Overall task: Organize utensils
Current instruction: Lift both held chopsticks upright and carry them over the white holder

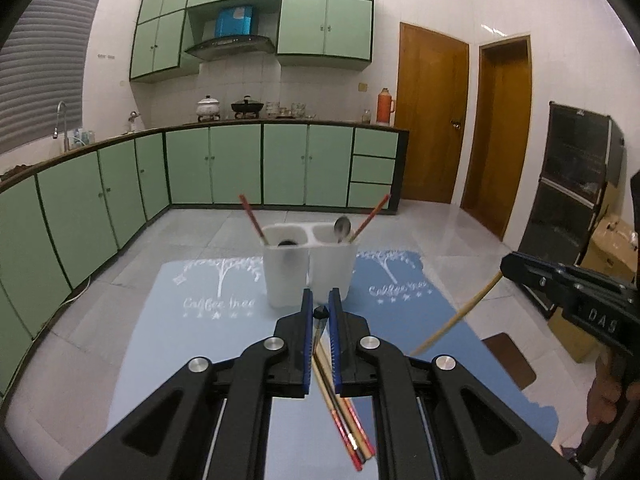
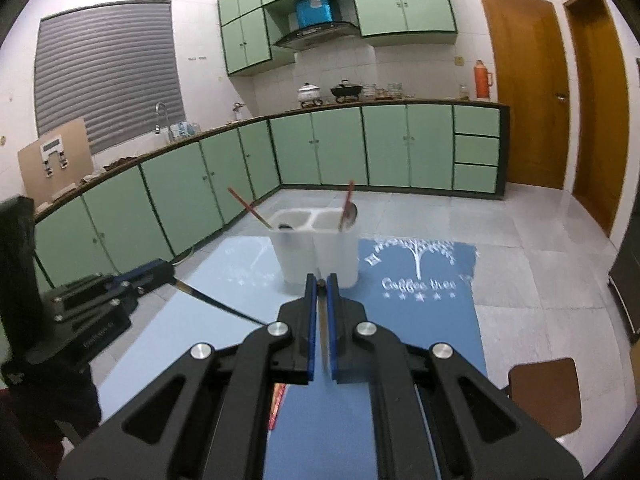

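Blue-padded, my left tool is clamped on a dark-tipped utensil handle. My right tool is clamped on a tan chopstick. More chopsticks lie beneath the left tool. Ahead, the white 2-compartment holder stands on the blue mat on the bench, holding 2 red chopsticks and a spoon.

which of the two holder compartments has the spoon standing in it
The right compartment of the white holder: the metal spoon stands there beside a red chopstick. The left one holds something dark and a chopstick.
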`<state>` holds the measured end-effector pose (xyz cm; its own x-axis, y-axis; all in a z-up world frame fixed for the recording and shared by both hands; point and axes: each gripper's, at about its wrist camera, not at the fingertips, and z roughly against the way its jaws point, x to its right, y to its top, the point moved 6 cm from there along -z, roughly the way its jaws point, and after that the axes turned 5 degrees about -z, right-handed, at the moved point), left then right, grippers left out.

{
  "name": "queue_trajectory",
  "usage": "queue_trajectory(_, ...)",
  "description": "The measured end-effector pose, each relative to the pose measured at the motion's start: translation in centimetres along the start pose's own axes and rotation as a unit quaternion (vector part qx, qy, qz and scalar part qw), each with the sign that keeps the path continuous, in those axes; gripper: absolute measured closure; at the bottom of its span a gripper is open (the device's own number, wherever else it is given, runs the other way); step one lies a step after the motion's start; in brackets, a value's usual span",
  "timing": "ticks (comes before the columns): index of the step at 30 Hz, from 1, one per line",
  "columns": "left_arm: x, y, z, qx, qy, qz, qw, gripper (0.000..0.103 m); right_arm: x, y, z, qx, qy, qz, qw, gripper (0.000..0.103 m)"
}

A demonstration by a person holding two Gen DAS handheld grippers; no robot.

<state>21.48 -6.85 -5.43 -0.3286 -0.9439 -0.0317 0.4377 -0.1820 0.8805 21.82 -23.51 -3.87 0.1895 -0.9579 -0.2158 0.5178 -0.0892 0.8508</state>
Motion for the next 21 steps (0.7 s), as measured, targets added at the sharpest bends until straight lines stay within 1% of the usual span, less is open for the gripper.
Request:
queue_trajectory(4,0.0,1.1,-0.1,0.005,-0.009,-0.003,0.9999,0.096,-0.4,1.7,-0.8,-0.018,0.008,0.011,1.0,0.099)
queue_trajectory(7,0.0,1.6,0.0,0.007,-0.012,-0.006,0.9999,0.096,-0.7,2.5,-1.1,-0.021,0.014,0.015,1.0,0.099)
queue_trajectory(16,-1.1,2.9,0.1,0.013,-0.026,0.007,0.9995,0.097,-1.2,4.8,-1.7,-0.009,0.029,0.015,0.999,0.099)
queue_trajectory(21,-1.4,4.2,0.3,0.025,-0.029,0.005,0.9992,0.097,-1.4,6.7,-2.1,0.001,0.032,0.021,0.999,0.099)
